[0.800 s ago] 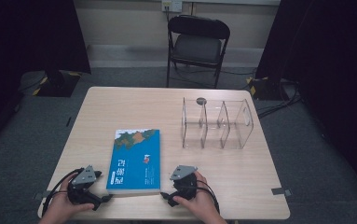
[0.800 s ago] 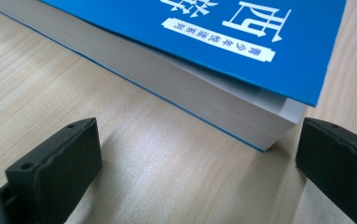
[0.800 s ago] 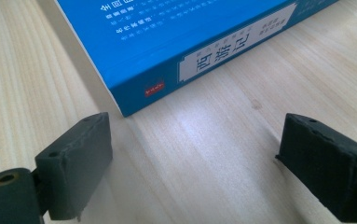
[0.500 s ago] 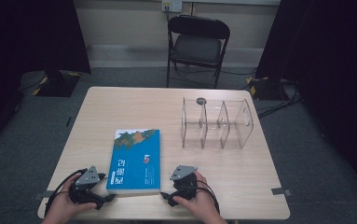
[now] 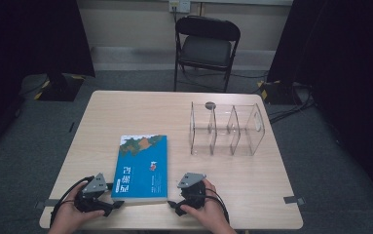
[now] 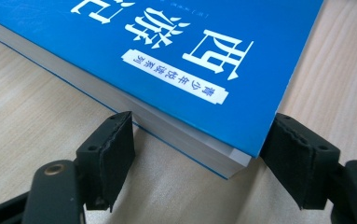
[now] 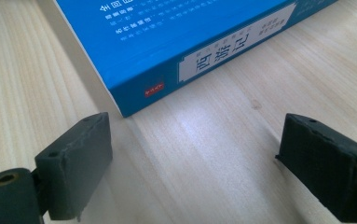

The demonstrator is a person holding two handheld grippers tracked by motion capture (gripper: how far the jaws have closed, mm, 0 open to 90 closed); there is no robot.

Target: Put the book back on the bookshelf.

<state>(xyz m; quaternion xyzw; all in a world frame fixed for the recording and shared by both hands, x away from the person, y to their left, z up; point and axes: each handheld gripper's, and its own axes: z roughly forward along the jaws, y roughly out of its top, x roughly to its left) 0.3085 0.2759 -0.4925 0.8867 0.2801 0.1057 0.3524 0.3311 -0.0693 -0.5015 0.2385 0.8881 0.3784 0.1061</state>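
A blue book (image 5: 142, 168) lies flat on the wooden table (image 5: 125, 112), its near edge toward the person. My left gripper (image 5: 116, 204) rests on the table at the book's near left corner. In the left gripper view that corner of the book (image 6: 167, 46) sits between the jaws of my left gripper (image 6: 199, 154), with a pad close against each side of it. My right gripper (image 5: 173, 207) lies by the near right corner. Its view shows the book (image 7: 167, 42) just ahead and my right gripper (image 7: 192, 158) wide open over bare wood.
A clear plastic organiser (image 5: 225, 131) with several compartments stands on the right half of the table. A small dark round thing (image 5: 210, 105) lies at the far edge behind it. A black folding chair (image 5: 206, 44) stands beyond the table.
The left gripper has edged a little to the right, up to the book's corner. The right gripper and the book have stayed where they were.
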